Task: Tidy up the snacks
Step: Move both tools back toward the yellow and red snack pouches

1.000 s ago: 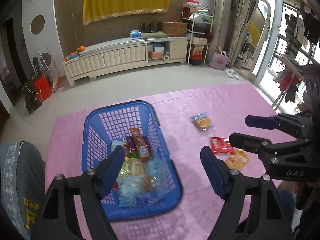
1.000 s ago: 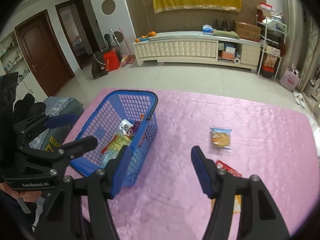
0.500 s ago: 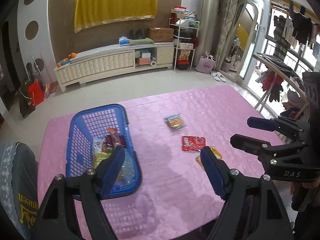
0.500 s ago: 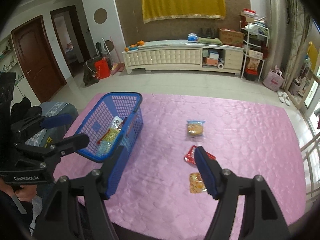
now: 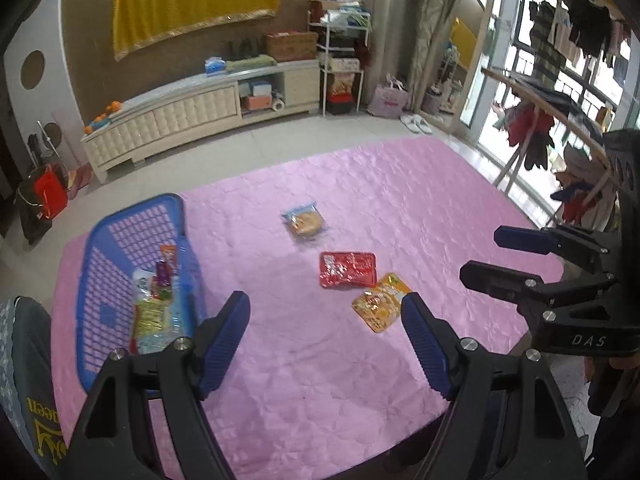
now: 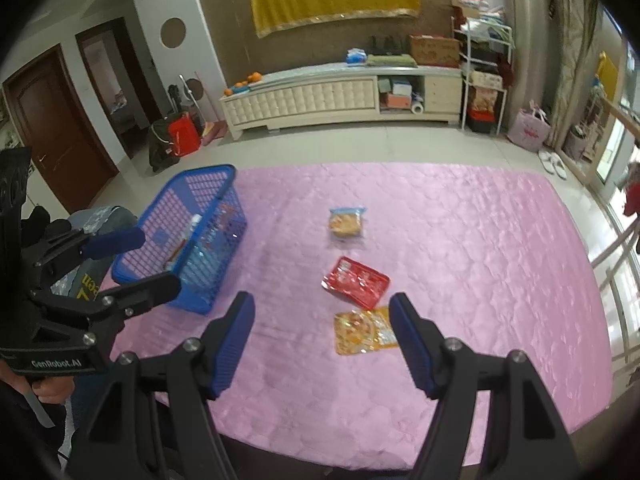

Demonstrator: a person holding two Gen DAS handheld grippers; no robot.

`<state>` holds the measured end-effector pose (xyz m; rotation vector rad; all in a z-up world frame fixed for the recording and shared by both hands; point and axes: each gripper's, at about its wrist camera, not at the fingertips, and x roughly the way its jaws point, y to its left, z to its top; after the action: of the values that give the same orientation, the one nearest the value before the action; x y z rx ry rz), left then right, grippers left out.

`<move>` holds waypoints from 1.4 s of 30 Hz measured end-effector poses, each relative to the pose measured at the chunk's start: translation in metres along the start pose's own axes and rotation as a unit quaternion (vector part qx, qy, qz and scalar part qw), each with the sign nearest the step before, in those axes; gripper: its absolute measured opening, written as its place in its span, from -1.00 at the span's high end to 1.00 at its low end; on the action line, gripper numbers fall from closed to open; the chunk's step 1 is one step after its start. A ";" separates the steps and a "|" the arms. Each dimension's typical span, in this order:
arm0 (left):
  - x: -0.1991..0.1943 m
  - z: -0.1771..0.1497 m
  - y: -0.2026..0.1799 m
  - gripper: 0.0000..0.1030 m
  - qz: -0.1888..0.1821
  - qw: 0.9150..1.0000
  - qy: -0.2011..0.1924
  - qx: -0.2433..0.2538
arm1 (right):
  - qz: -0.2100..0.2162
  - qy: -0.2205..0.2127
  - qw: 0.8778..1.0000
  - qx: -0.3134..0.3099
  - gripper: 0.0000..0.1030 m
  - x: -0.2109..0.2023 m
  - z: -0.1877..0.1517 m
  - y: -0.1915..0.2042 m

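Tongs (image 5: 324, 320) (image 6: 322, 322) both spread, empty, above pink table (image 6: 460, 240).

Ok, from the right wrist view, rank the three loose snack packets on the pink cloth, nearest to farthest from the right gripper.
Right gripper, open:
1. Orange-yellow packet, just ahead, partly behind the right-hand finger.
2. Red packet, just beyond it, slightly to its left.
3. Clear cookie packet, farthest out, mid-cloth.
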<state>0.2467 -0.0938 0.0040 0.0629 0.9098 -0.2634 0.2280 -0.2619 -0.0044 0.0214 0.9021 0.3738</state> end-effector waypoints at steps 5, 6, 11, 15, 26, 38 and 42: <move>0.032 -0.002 -0.013 -0.48 -0.015 0.999 0.027 0.012 | -0.003 0.023 1.000 0.021 -0.43 0.019 -0.016 -0.029; 0.038 -0.003 -0.015 -0.48 -0.020 0.999 0.032 0.019 | -0.004 0.026 0.999 0.024 -0.43 0.021 -0.020 -0.032; 0.074 -0.012 -0.026 -0.48 -0.032 0.996 0.053 0.063 | -0.008 0.034 0.999 0.027 -0.43 0.034 -0.034 -0.049; 0.102 -0.017 -0.030 -0.48 -0.048 0.994 0.075 0.066 | -0.020 0.050 0.998 0.025 -0.43 0.052 -0.042 -0.062; 0.154 -0.018 -0.045 -0.48 -0.082 0.982 0.115 0.126 | -0.052 0.072 0.995 0.044 -0.43 0.076 -0.057 -0.084; 0.204 -0.020 -0.073 -0.48 -0.113 0.960 0.156 0.201 | -0.080 0.075 0.991 0.073 -0.45 0.099 -0.070 -0.110; 0.215 -0.016 -0.085 -0.48 -0.112 0.954 0.157 0.231 | -0.078 0.068 0.990 0.091 -0.45 0.098 -0.072 -0.119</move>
<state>0.3384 -0.2157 -0.1705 0.4476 1.1579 -0.6911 0.2644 -0.3516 -0.1443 0.0939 1.0638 0.1467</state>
